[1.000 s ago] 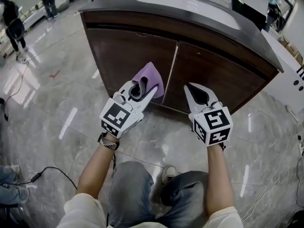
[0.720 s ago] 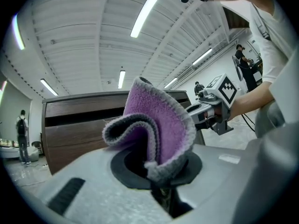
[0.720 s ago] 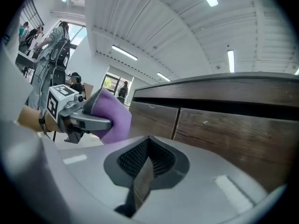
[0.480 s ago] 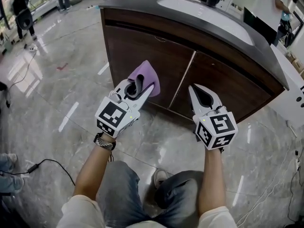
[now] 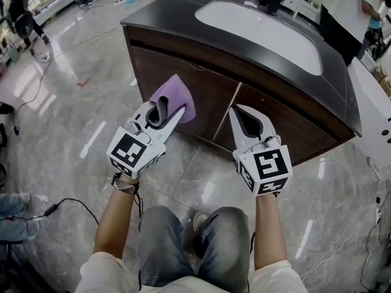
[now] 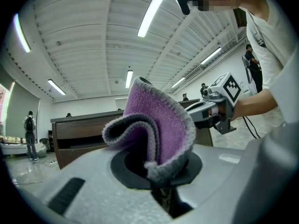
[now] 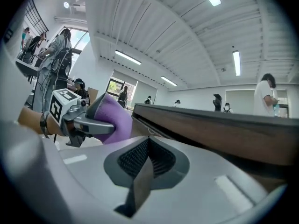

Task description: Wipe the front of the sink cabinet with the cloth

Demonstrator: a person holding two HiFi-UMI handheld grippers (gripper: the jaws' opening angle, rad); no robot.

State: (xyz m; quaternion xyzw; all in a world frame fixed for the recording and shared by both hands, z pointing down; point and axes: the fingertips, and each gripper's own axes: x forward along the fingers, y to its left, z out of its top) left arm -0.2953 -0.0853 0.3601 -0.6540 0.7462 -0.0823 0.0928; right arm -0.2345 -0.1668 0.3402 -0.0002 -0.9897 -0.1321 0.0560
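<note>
Head view: the dark sink cabinet (image 5: 287,124) fills the upper frame. The purple cloth (image 5: 174,95) is clamped in the left claw (image 5: 177,112), bunched above its jaws, at the left door; contact cannot be confirmed. The right claw (image 5: 237,112), jaws together and empty, points at the right door.

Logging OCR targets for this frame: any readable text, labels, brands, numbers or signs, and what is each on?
None legible in any view.
left cube on left claw: black-and-white square code, no letters.
right cube on right claw: same, code only.
cloth and sink cabinet: no print seen.
white panel at the head view's right edge: dark marks, cropped, unreadable.
</note>
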